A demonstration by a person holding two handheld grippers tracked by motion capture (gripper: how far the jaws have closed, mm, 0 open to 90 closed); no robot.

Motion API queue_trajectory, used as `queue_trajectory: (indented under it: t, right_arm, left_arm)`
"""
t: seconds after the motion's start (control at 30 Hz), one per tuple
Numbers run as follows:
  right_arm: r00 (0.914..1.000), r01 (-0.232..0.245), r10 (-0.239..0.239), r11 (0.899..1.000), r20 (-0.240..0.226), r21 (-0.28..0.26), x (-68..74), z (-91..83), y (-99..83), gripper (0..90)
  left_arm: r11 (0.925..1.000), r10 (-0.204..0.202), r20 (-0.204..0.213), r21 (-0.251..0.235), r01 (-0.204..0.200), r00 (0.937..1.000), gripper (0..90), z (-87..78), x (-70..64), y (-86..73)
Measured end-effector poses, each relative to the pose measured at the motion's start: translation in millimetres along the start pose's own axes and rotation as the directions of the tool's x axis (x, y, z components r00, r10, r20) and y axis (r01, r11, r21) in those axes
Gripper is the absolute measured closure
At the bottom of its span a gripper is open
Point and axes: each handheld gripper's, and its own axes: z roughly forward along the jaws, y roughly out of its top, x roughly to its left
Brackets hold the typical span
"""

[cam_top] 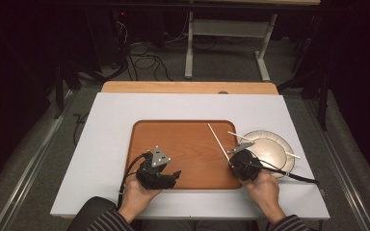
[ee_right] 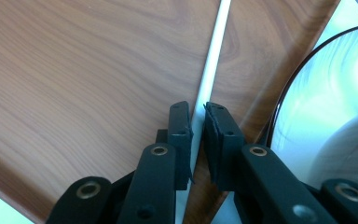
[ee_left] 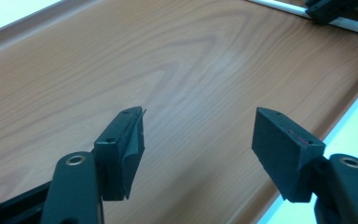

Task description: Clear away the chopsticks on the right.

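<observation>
Here right tool (ee_right: pixel 198 135) grips white chopstick (ee_right: pixel 212 60); left tool (ee_left: pixel 198 140) gapes over tray (ee_left: pixel 121 56).

**A:** How much room's on my tray (cam_top: pixel 183 144)?

**B:** Loads; its centre and left are bare wood. Right side's tighter: the white stick (cam_top: pixel 218 140) crosses the right rim, the plate (cam_top: pixel 270 149) sits just beside it, a second stick (cam_top: pixel 265 144) lying across.

Chopstick (ee_right: pixel 213 60) top cut off; plate (ee_right: pixel 317 107) partly cropped.
</observation>
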Motion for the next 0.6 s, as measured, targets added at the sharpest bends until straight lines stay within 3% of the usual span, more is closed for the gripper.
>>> queue_trajectory:
  t: [0.13,0.3,0.5,0.6]
  right_arm:
    - [1.0000,-0.003,0.003,1.000,0.007,-0.004,-0.3,-0.2,-0.7,78.5]
    - [0.9998,0.008,-0.009,1.000,-0.018,-0.017,0.1,-4.2,-1.6,74.4]
    - [0.9972,0.006,-0.012,0.997,-0.074,-0.079,-1.8,-19.7,-4.1,74.7]
    - [0.9906,0.003,-0.020,0.992,-0.135,-0.130,-4.0,-31.3,-4.0,74.7]
  left_arm:
    - [1.0000,0.007,0.001,0.002,-0.007,1.0000,34.5,-0.1,-1.7,-0.5]
    - [1.0000,0.004,-0.003,0.003,-0.004,1.0000,34.4,0.3,-0.1,-0.3]
    - [1.0000,0.006,-0.002,0.004,-0.006,1.0000,34.4,0.3,-1.2,-0.8]
    - [1.0000,-0.001,-0.004,0.001,0.001,1.0000,34.5,0.0,0.5,-0.5]
